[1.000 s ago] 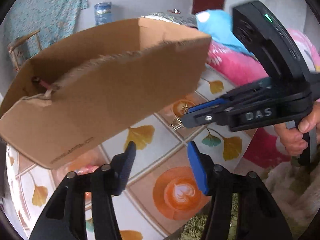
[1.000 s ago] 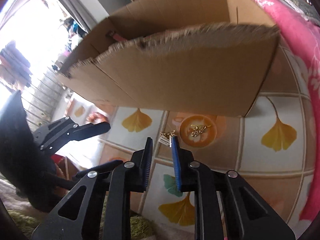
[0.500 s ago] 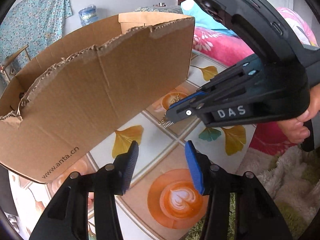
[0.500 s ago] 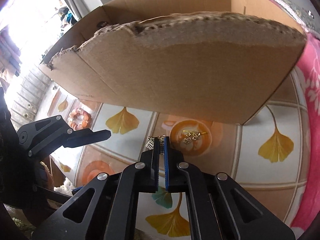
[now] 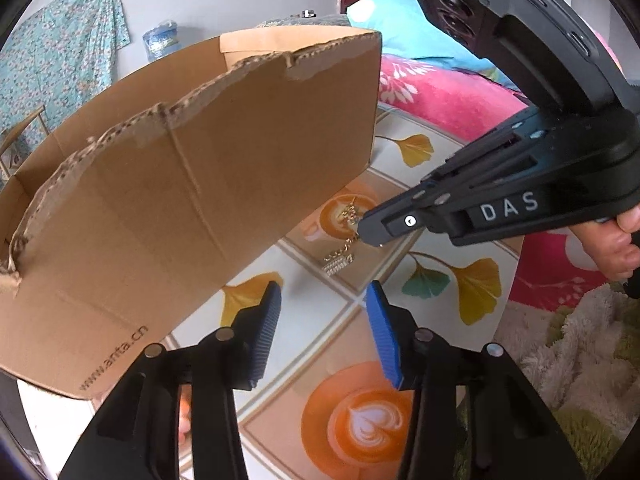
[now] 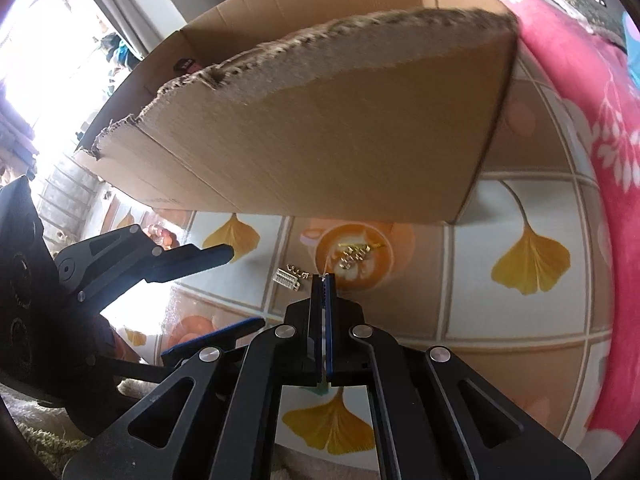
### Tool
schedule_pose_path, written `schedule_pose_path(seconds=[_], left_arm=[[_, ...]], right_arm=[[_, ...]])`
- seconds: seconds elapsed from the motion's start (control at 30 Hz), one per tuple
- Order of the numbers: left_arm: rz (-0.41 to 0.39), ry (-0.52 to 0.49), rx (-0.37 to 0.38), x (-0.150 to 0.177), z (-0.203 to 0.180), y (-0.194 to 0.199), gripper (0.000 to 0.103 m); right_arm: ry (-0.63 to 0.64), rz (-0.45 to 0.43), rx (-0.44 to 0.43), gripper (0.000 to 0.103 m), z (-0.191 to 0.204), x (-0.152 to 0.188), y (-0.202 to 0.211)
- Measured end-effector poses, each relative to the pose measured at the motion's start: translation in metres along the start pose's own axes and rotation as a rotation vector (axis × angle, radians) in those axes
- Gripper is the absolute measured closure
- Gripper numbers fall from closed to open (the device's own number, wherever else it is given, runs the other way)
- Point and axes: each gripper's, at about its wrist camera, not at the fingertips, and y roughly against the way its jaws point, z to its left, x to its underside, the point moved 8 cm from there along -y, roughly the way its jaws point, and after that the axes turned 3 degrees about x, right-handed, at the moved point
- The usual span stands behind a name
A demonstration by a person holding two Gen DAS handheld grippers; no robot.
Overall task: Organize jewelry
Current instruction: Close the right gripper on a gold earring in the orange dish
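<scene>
A gold chain earring with a rhinestone bar (image 5: 339, 264) (image 6: 287, 278) lies on the patterned tablecloth, just in front of the cardboard box (image 5: 180, 208) (image 6: 320, 152). My right gripper (image 6: 323, 280) (image 5: 370, 234) is shut, pinching the gold chain end of that earring; I cannot tell whether the bar is lifted. A second gold piece (image 6: 354, 256) (image 5: 350, 214) rests on the orange latte print beyond the tips. My left gripper (image 5: 323, 292) (image 6: 246, 286) hovers short of the earring, its jaws closing with nothing between them.
The box is open-topped with a torn front rim and a small red item (image 6: 188, 65) inside. An orange bead bracelet (image 6: 160, 234) lies to the left. A pink blanket (image 6: 580, 120) borders the table on the right, and a fluffy rug (image 5: 568, 344) lies below it.
My right gripper's jaws closed from a small gap onto the earring's chain. The left jaws narrowed a little, and the left view rolled slightly.
</scene>
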Motion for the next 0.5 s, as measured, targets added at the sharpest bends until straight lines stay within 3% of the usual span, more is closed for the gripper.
schedule_pose_path(seconds=[0.5], left_arm=[[0.012, -0.059, 0.027, -0.015, -0.005, -0.017, 0.084]], right_arm=[[-0.064, 0.0, -0.021, 0.103, -0.019, 0.012, 0.005]])
